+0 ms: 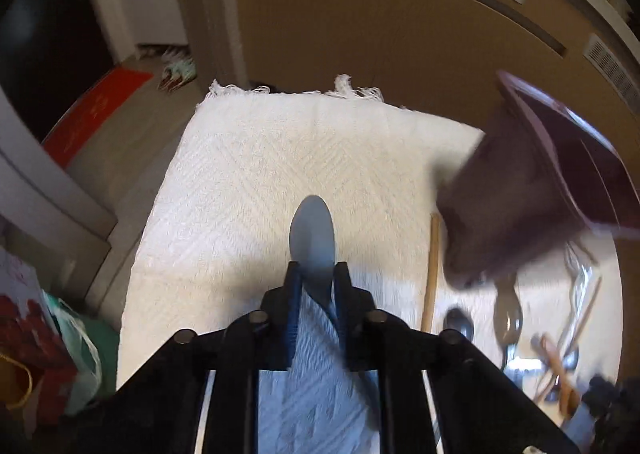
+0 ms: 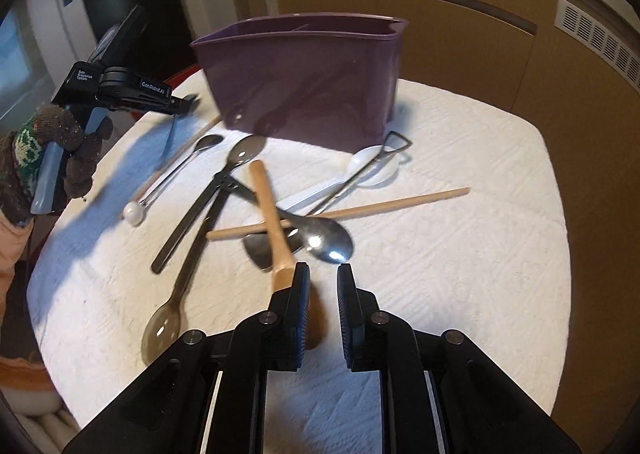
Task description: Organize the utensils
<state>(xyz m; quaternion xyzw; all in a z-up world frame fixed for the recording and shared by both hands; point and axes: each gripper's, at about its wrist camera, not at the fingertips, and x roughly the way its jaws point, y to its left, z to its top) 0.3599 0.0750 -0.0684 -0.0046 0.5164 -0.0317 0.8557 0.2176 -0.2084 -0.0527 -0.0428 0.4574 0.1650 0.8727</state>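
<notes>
One purple caddy (image 2: 304, 81) stands upright at the far side of the worktop (image 2: 460, 274), which is covered by a white woven cloth (image 1: 280, 157).

Loose utensils on the cloth in the right wrist view:
- Two bare wooden sticks: one long (image 2: 360, 209) crossing the pile, one thin (image 2: 188, 145) lying near the caddy's left corner.
- One wooden spoon (image 2: 272, 221), handle pointing away from the camera.
- One large steel spoon (image 2: 324, 242), bowl nearest the camera.
- One white plastic spoon (image 2: 372, 169) just in front of the caddy.
- Two dark translucent spoons (image 2: 188, 266), crossed.
- One slim steel spoon with a white ball end (image 2: 176, 173).

Left gripper (image 1: 316, 274): jaws closed narrowly on a grey spoon (image 1: 312, 234), whose bowl projects forward beyond the tips, raised above the cloth. The caddy appears blurred to its right.

Right gripper (image 2: 323, 274): jaws moderately apart, holding nothing. The wooden spoon's lower end passes beside and partly behind the left jaw; contact cannot be determined. The steel spoon's bowl lies just ahead of the gap.
</notes>
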